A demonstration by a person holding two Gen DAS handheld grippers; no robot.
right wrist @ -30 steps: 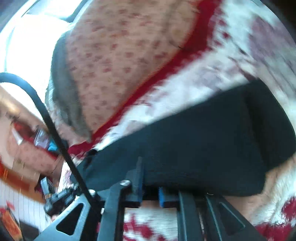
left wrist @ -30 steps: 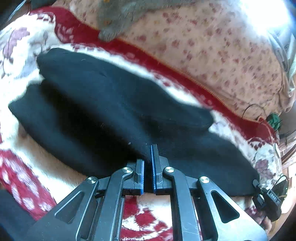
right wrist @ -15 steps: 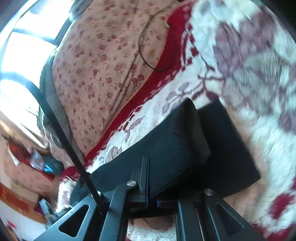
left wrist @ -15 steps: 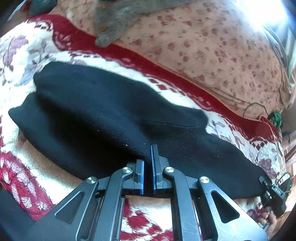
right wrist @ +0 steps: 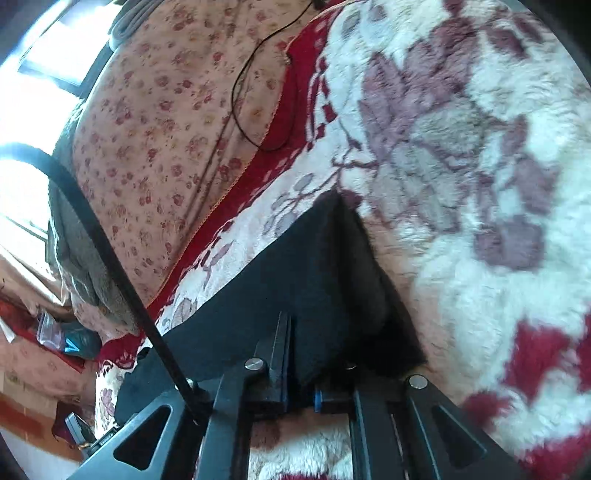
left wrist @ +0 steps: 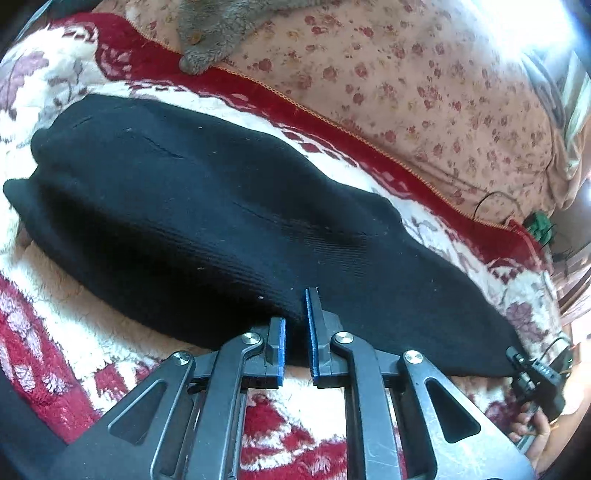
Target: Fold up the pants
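Note:
Black knit pants (left wrist: 207,206) lie lengthwise across a red and white fleece blanket (left wrist: 59,332), one leg laid over the other. My left gripper (left wrist: 295,325) is shut on the near edge of the pants, with cloth pinched between its blue pads. My right gripper (right wrist: 301,373) is shut on the pants' end (right wrist: 295,291), which is bunched and folded between its fingers; it also shows at the far right of the left wrist view (left wrist: 532,376).
A floral pink cushion (left wrist: 406,74) runs along the back of the blanket. A grey cat (left wrist: 218,33) lies on it at the top. A thin black cable (right wrist: 251,92) crosses the cushion. Cluttered things (right wrist: 66,343) sit at the far left.
The right gripper has swung round and carried the pants' end, which now shows bunched up. The left gripper keeps its hold and the pants have spread flatter.

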